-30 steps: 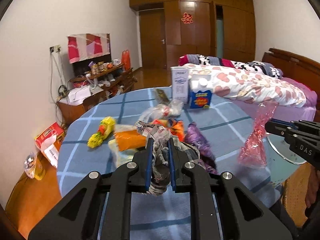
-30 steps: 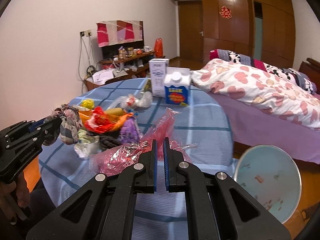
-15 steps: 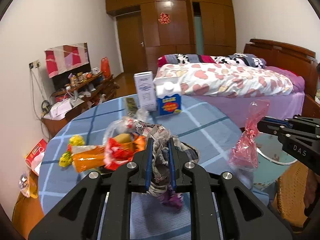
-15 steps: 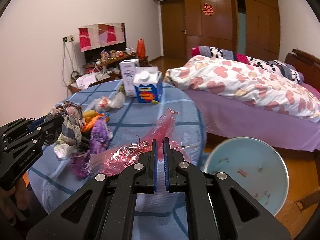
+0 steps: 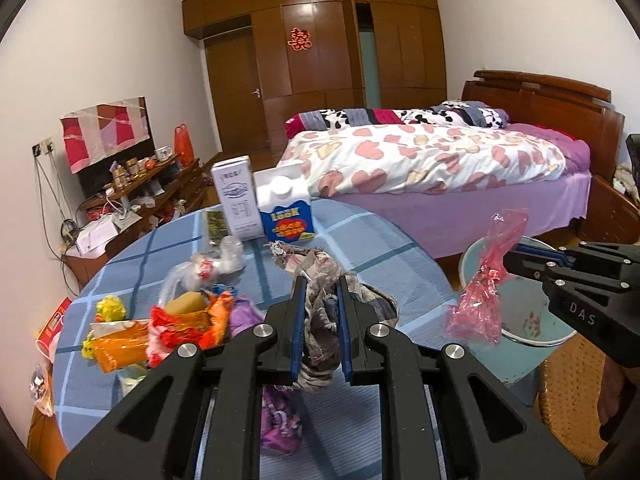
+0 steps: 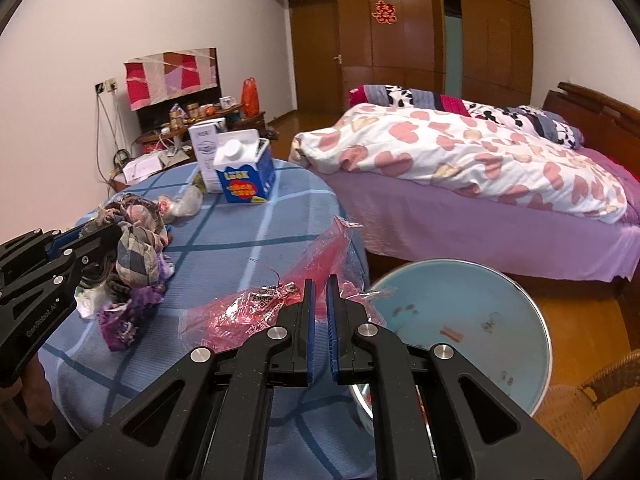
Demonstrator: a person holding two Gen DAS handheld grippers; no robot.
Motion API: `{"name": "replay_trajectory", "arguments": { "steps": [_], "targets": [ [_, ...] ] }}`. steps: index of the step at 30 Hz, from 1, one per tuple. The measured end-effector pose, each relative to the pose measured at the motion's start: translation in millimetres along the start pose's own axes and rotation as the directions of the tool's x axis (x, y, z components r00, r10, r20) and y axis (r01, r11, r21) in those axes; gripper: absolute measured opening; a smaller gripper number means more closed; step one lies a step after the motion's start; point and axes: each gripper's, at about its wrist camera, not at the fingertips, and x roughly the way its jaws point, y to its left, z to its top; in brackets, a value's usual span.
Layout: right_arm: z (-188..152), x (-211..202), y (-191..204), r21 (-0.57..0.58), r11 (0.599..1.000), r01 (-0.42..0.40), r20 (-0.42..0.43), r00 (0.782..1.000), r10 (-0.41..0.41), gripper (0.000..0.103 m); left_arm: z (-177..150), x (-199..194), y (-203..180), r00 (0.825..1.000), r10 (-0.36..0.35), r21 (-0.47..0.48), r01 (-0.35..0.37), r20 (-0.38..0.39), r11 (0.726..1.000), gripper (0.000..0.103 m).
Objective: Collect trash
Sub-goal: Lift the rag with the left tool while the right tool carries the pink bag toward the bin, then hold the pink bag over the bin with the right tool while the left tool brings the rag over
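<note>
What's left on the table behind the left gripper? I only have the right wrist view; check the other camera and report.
Observer: An orange foil packet and a crumpled yellow wrapper lie on the blue checked tablecloth.
Operator: Confirm the left gripper's grip.
Observer: Its blue pads squeeze the grey checked rag bundle, whose tail hangs below them.
Operator: Now the right gripper's load.
Observer: The pink plastic bag hangs free in front of the pale blue round bin.
</note>
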Motion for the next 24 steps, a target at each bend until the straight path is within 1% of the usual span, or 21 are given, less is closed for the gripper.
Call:
{"name": "replay_trajectory", "arguments": {
  "steps": [8, 24],
  "targets": [
    [-5, 3, -23, 0.029, 0.999, 0.043, -0.013, 0.999, -0.043, 0.006, 2, 16, -22, 0.999, -0.036, 0.026, 0.037, -0.022, 0.999, 0.014],
    [-14, 7, -69, 0.106, 0.986, 0.131, -0.040, 0.991, -0.128, 0.006, 10, 46, -59, 0.996, -0.069, 0.071, 0.073, -0.052, 0.995, 0.014]
  ]
}}
